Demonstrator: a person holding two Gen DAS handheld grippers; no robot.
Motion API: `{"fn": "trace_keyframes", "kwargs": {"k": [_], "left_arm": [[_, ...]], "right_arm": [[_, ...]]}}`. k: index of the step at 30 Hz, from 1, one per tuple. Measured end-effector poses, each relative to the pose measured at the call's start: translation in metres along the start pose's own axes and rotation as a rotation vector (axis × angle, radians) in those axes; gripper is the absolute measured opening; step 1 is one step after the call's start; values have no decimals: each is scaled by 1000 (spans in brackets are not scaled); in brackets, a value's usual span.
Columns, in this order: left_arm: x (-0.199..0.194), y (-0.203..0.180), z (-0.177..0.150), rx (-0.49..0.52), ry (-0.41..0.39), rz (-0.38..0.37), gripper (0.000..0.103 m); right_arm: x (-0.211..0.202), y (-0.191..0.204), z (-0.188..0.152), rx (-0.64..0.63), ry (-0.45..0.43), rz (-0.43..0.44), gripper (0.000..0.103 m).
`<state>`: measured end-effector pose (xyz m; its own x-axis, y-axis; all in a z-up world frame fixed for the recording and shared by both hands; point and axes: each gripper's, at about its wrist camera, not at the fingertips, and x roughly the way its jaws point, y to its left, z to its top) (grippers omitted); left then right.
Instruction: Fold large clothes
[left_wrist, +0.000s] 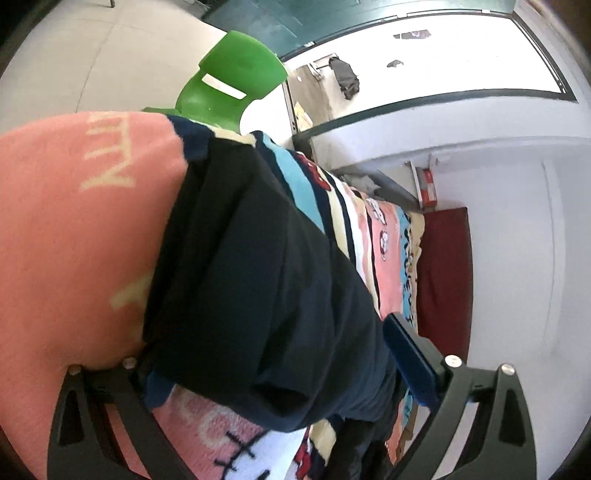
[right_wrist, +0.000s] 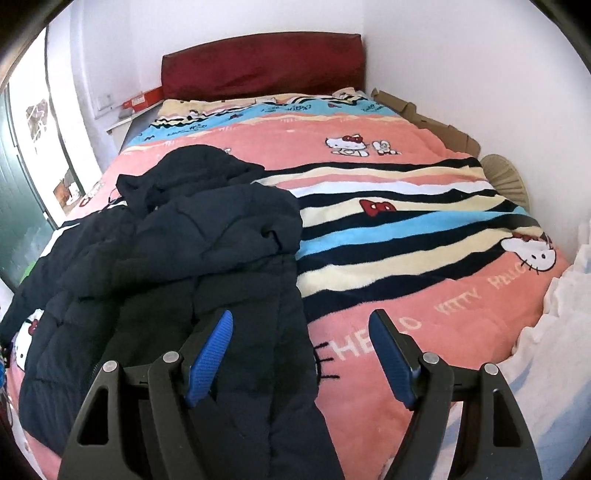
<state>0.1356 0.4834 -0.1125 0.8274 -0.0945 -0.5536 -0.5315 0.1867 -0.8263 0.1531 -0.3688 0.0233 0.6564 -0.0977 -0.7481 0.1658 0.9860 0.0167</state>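
Note:
A dark navy padded jacket (right_wrist: 177, 258) lies crumpled on the left half of a bed, hood towards the headboard. In the right wrist view my right gripper (right_wrist: 301, 354) hovers open over the jacket's near hem: its left blue pad (right_wrist: 210, 362) is over the fabric, its right one over the pink blanket (right_wrist: 388, 147). In the left wrist view a thick fold of the jacket (left_wrist: 266, 277) fills the gap of my left gripper (left_wrist: 273, 350), whose jaws stand wide apart. The right blue pad (left_wrist: 410, 362) sits at the fold's edge; the left pad is hidden behind the fabric.
The blanket is striped pink, blue, cream and navy with cartoon cats. A dark red headboard (right_wrist: 262, 66) stands against the white wall. A green plastic chair (left_wrist: 229, 88) is beside the bed, cardboard (right_wrist: 424, 114) lines the far right edge, and white bedding (right_wrist: 554, 332) lies at right.

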Motion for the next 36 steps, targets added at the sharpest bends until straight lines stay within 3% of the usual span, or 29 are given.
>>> {"fn": "trace_keyframes", "kwargs": {"k": [1,2,3,4,5,9,22,31,36], "left_arm": [[0,-1,2,-2,-4,5,91],[1,-1,2,0,-6,14,76],[2,-1,3,1,-3,22,51],[4,2,6,-4,3,30,39],[6,5,9,-15,9,34,32],[5,-5,6,33,-3,59,23],[-16,-98,-46,382,-67,160,18],[2,-183,-119,639,-53,163,18],[19,-233,-177,785,-17,142,18]], "right_arm": [[0,1,0,-3,0,2,75],[1,2,0,-6,0,4,75],[2,3,-1,-10,2,8,75],[3,3,-1,-13,3,11,75],[4,3,-1,-15,5,13,75],[7,1,-3,-9,8,23,75],[14,-11,-8,30,1,65,75],[15,-15,-10,31,-25,86,75],[13,-17,-8,22,-43,88,75]]}}
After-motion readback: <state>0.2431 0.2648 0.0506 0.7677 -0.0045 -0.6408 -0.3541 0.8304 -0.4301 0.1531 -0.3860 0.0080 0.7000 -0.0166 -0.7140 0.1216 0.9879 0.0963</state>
